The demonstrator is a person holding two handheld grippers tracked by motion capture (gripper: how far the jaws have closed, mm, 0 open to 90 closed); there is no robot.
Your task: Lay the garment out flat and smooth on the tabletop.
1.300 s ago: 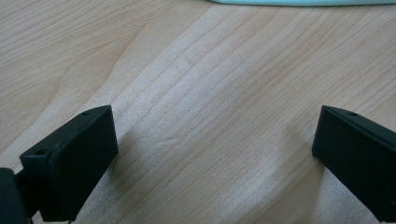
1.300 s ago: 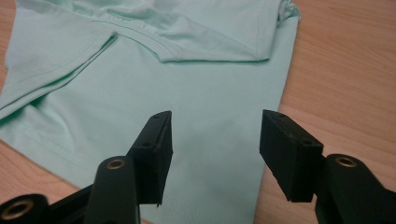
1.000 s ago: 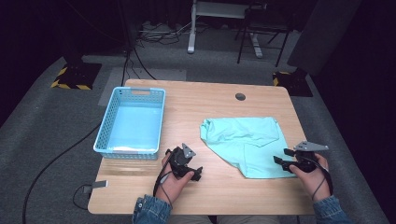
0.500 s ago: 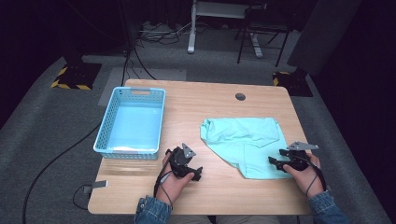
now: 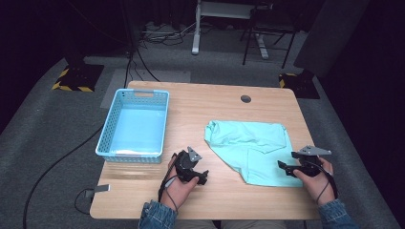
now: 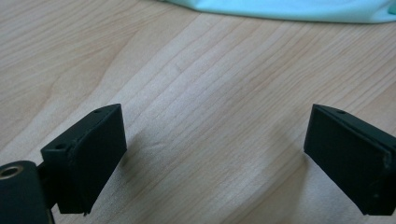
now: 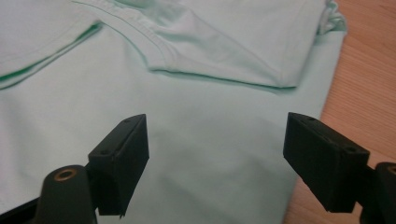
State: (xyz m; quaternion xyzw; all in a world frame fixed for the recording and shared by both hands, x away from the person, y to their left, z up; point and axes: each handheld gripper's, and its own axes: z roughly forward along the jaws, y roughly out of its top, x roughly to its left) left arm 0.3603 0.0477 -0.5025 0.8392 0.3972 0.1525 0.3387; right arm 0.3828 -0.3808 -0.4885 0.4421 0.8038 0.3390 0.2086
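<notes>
The right hand-held gripper [image 5: 284, 168], jaws just opening and empty, hovers over the shirt [image 5: 248, 143]; the left hand-held gripper [image 5: 200, 176] is open over the table [image 5: 215, 105].

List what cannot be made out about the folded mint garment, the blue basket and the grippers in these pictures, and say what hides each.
- Mint garment: its underside and inner layers are hidden by its own folds; the right gripper view crops its edges.
- Blue basket: whether the pale strip along its near wall is an object is too small to tell in the high view.
- Left gripper: the hand covers its body in the high view.
</notes>
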